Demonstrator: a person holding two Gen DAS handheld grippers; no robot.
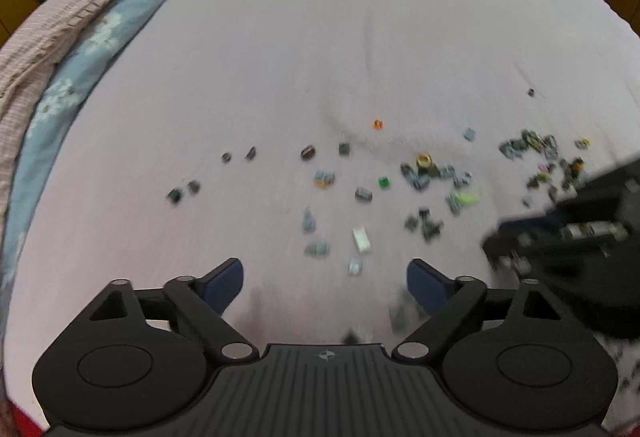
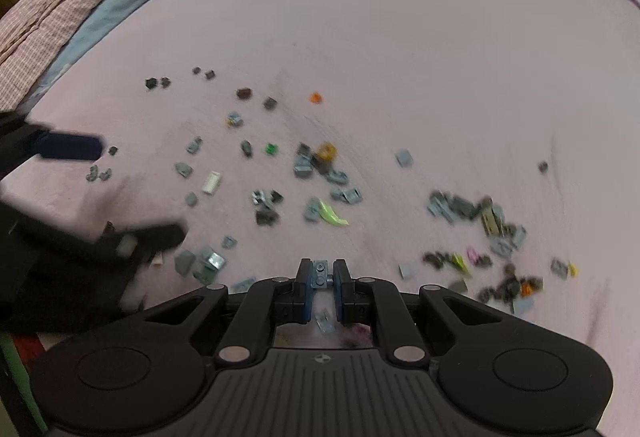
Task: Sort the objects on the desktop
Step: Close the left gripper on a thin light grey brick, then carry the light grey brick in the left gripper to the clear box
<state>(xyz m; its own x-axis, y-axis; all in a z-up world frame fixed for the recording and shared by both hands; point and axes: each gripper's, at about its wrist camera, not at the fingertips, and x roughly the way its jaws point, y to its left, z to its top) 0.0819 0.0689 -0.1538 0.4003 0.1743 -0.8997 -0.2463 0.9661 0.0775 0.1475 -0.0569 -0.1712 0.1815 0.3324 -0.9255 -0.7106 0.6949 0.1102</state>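
Many small toy bricks, mostly grey, lie scattered on a pink bedsheet. In the left wrist view a white brick lies just ahead of my left gripper, which is open and empty above the sheet. My right gripper is shut on a small blue-grey brick, held above the sheet. The right gripper shows blurred at the right edge of the left wrist view. The left gripper shows blurred at the left of the right wrist view.
A lime curved piece, a green brick, an orange brick and a yellow ring piece lie among the grey ones. A dense cluster sits to the right. A blue floral quilt and pink blanket border the left.
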